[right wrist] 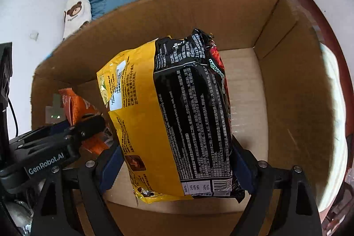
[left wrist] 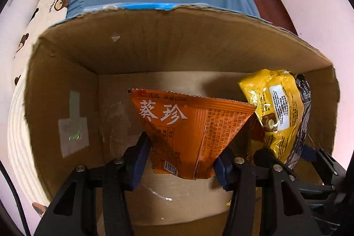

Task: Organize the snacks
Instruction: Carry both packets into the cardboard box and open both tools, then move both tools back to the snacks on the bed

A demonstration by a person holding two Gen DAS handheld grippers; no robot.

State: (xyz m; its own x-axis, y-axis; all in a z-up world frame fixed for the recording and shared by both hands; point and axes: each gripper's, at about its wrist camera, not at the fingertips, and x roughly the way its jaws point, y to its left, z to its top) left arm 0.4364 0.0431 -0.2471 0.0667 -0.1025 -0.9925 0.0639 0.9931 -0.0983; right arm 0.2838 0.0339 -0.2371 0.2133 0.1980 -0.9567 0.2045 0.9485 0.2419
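**Your two grippers: black frames, blue pads**

Your left gripper (left wrist: 181, 158) has matte black fingers (left wrist: 132, 160) with triangular cut-outs, silver round screw heads along the linkage, and ribbed blue pads (left wrist: 141, 160) on the inner faces; a thin black cable curves at 8 o'clock in its view. Your right gripper (right wrist: 177, 165) matches it: black arms, silver screws, smooth blue pads (right wrist: 112, 167). In the right wrist view, at 8 o'clock, your left gripper's black body carries white "GenRobot.AI" lettering.
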